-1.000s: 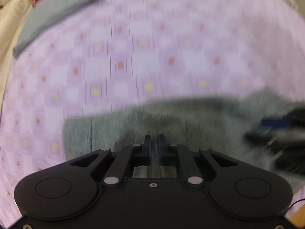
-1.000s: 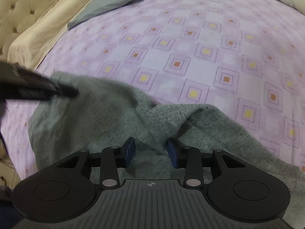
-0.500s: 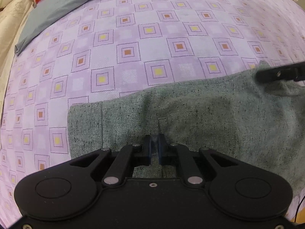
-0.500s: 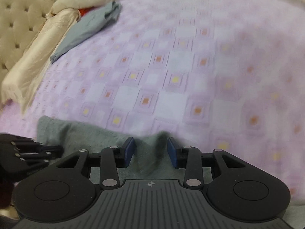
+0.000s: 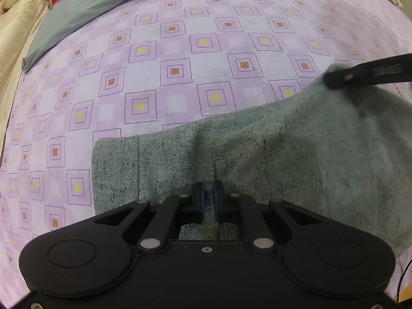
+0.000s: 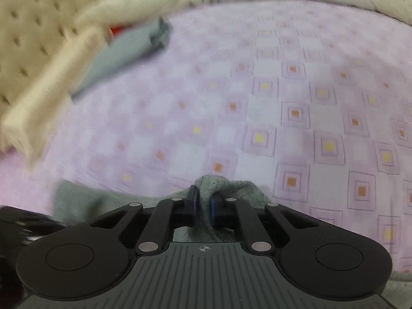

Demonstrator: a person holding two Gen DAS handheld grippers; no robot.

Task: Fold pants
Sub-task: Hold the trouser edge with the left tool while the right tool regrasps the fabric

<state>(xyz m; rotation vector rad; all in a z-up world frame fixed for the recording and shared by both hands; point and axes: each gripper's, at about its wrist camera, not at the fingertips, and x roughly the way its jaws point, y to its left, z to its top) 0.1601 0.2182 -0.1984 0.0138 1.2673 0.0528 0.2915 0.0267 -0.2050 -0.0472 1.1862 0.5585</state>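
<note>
Fold pants, grasp stage. The left gripper (image 5: 209,200) stands with its jaws narrow, pinching a near edge of the grey pants (image 5: 283,154), which lie flat ahead of and to both sides of these jaws on the bed (image 5: 180,51). The right gripper (image 6: 203,203) has its jaws closing on a raised ridge of the same cloth, which sits between the pads and bunches up just beyond them. In the left view this gripper shows as a dark bar at the far right edge of the pants.

Likely faults, as judgements: the right jaws may catch only the top layer of the ridge, so the lower layer would stay behind and the fold come out uneven; a shallow bite on a loose knit could slip once the cloth is lifted; and if the two grips pull unequally, the pants may skew or crease. The right view is blurred, so the depth of its bite cannot be told.

Surface: a lilac bedspread with a pattern of squares, soft. Well beyond the jaws lie a folded grey-green garment (image 5: 85,13), cream bedding (image 5: 18,25) and a tufted headboard (image 6: 33,25).
</note>
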